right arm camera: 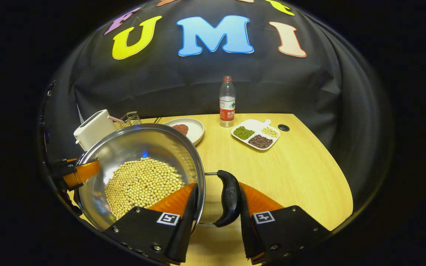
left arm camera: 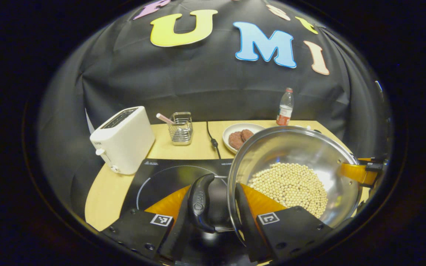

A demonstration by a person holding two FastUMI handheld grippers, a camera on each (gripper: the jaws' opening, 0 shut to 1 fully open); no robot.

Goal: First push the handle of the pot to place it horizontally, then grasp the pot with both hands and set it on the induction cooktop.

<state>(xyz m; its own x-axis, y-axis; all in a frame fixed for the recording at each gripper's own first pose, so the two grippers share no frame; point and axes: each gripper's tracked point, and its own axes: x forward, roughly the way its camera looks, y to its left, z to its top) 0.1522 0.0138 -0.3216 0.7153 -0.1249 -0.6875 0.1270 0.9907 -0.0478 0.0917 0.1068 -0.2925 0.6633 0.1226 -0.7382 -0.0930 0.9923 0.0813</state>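
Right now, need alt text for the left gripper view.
The left gripper clamps a side handle of a steel pot of soybeans, held over a black induction cooktop. Behind it stand a toaster, a plate and a bottle.

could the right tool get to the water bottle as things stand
Probably not: the right tool straddles the pot rim and handle, so it is busy, though the table toward the water bottle lies bare.
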